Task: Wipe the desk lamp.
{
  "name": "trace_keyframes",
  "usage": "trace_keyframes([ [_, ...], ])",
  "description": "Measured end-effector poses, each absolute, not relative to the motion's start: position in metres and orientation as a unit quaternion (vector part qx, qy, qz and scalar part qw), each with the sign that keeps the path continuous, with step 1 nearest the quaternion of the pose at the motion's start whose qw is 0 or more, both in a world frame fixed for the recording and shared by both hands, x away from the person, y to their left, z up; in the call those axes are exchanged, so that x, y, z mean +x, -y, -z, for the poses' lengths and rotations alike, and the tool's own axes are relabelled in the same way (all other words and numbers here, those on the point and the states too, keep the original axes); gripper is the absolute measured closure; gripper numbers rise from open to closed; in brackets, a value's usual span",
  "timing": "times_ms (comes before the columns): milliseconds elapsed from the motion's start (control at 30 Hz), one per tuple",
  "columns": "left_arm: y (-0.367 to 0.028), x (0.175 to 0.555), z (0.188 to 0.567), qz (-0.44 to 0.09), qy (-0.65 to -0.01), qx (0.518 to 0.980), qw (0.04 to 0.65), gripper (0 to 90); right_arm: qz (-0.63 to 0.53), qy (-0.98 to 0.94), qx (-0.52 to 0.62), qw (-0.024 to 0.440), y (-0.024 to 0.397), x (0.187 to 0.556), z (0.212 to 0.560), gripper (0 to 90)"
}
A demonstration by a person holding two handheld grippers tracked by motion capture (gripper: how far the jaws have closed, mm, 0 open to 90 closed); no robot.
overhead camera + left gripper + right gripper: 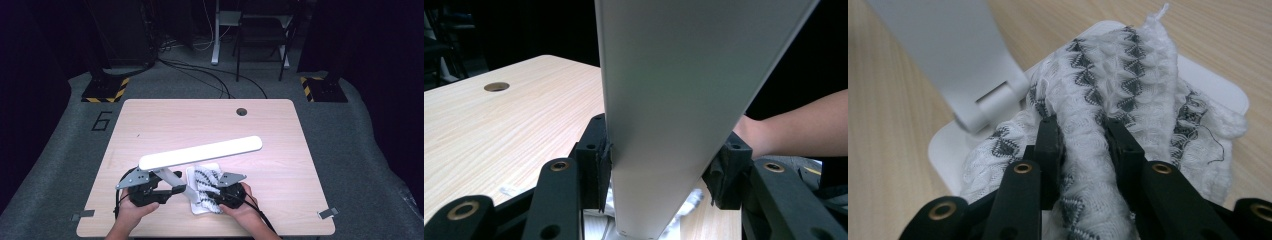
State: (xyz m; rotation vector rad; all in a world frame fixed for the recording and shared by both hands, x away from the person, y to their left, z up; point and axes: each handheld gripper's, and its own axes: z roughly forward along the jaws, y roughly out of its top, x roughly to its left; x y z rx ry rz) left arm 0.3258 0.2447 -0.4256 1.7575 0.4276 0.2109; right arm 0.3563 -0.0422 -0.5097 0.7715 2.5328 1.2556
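High view: a white desk lamp stood near the front edge of the counter, a little left of centre. Its long light bar ran nearly level, long axis from front-left to back-right, its free end pointing toward the right edge. The lamp's square base lay flat below the bar, and a white cloth with dark zigzag bands was heaped on it. The left hand-held gripper was at the lamp's arm, just left of the base; the right hand-held gripper sat on the cloth at the base's right side. The back half of the counter and its right side were bare wood, with a round cable hole near the back edge.

Left gripper view: the left hand-held gripper was at mid width, its pads pressed on both sides of the flat white lamp arm, which rose away from the jaws and widened toward the top of the view. The bare counter stretched to the left; a forearm lay at the right.

Right gripper view: the right hand-held gripper was narrow, its jaws pinching a raised fold of the cloth along the fold's length. The cloth covered most of the base, whose rounded corner showed beyond it. The lamp arm's hinge foot met the base at the left, just beside the cloth.
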Motion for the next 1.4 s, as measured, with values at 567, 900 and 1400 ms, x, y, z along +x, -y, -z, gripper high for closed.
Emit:
trace_keyframes([
  [567,-0.245,0.327,0.427,-0.088,-0.188,0.759,0.617,51.8,-0.423,-0.852,0.289,0.109,0.029,0.399,0.509,71.9],
  [900,-0.245,0.327,0.427,-0.087,-0.188,0.758,0.618,51.8,-0.426,-0.840,0.310,0.127,0.021,0.420,0.510,72.0],
  [1400,-0.245,0.326,0.427,-0.092,-0.192,0.758,0.617,51.9,-0.413,-0.838,0.332,0.129,0.020,0.429,0.507,71.1],
])
